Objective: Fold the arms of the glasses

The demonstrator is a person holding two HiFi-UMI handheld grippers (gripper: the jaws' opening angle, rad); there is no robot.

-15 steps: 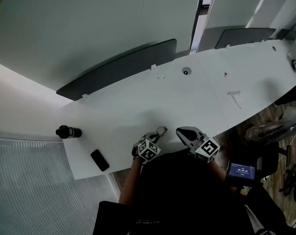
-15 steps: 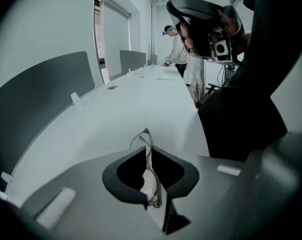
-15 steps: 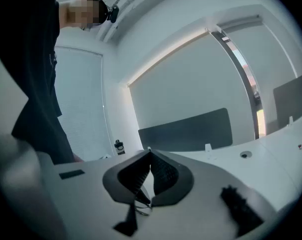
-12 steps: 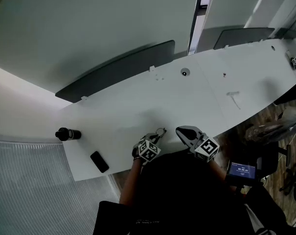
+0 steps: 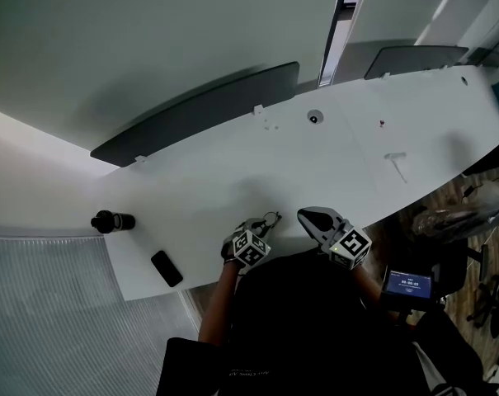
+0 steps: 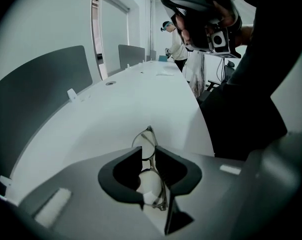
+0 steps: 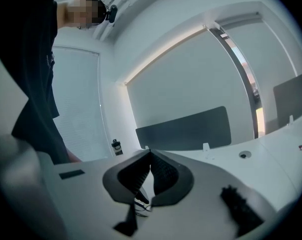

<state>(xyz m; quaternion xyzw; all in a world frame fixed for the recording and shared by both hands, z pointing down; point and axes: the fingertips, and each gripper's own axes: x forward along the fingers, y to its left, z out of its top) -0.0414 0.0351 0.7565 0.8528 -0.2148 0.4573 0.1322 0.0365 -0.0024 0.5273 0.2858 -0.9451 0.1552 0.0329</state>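
Left tongs [image 6: 148, 152], tilted steeply down toward the surface [image 5: 233, 163], clamp the glasses [image 6: 149, 131]; right tongs [image 7: 151, 155], held near level, are closed and empty.

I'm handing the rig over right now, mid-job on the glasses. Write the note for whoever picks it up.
Left gripper: shut on the glasses, fingers on the front frame at about the bridge, one lens on either side. It is angled down over the near edge of the white table.
Right gripper: shut, empty, held up beside the left one, clear of the glasses.
Done: the glasses are secured in the left gripper.
Left: no view shows whether either arm is folded yet. Check first, then probably use the right gripper to push the arms in.
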